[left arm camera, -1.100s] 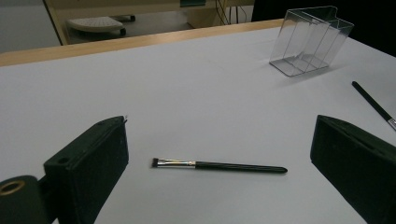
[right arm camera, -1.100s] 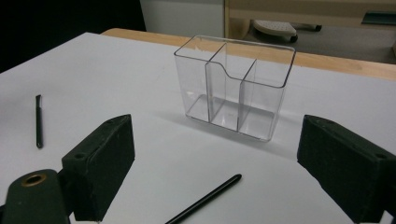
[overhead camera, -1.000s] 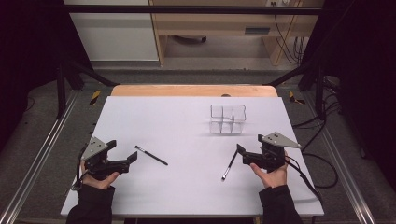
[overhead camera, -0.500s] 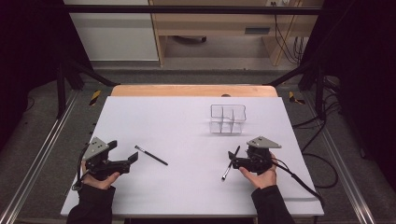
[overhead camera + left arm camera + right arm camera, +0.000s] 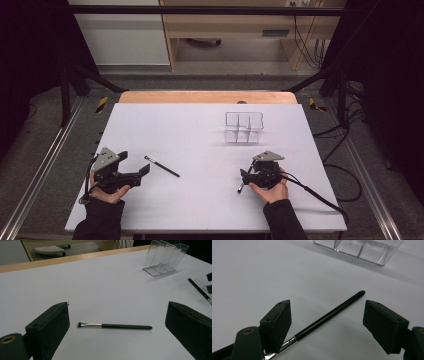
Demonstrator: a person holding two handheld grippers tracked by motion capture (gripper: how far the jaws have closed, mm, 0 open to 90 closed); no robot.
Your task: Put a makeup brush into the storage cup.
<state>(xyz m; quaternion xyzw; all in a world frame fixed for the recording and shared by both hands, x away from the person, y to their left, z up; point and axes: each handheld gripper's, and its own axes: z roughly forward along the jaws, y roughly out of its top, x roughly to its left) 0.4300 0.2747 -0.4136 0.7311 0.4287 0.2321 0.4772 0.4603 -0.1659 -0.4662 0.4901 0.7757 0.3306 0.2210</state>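
Two black-handled makeup brushes lie on the white table (image 5: 200, 135). The left brush (image 5: 161, 166) (image 5: 115, 326) rests just ahead of my left gripper (image 5: 142, 172) (image 5: 117, 308), which stands open and low over the table. My right gripper (image 5: 244, 177) (image 5: 327, 306) is down over the right brush (image 5: 240, 189) (image 5: 329, 315), whose handle runs slantwise between the jaws. Those jaws have just been closing, but the pads still stand clear of the handle. From the left gripper view that same right brush (image 5: 200, 291) lies at the far right. A clear divided organizer (image 5: 244, 127) (image 5: 165, 257) (image 5: 359, 247) stands beyond the right gripper.
A wooden strip (image 5: 207, 97) borders the table's far edge. Black frame rails and cables (image 5: 330, 130) run along the right side. A cable (image 5: 315, 195) trails from the right gripper across the table's near right corner.
My right gripper has moved left and down until its jaws straddle the right brush. The left gripper and the left brush have stayed where they were.
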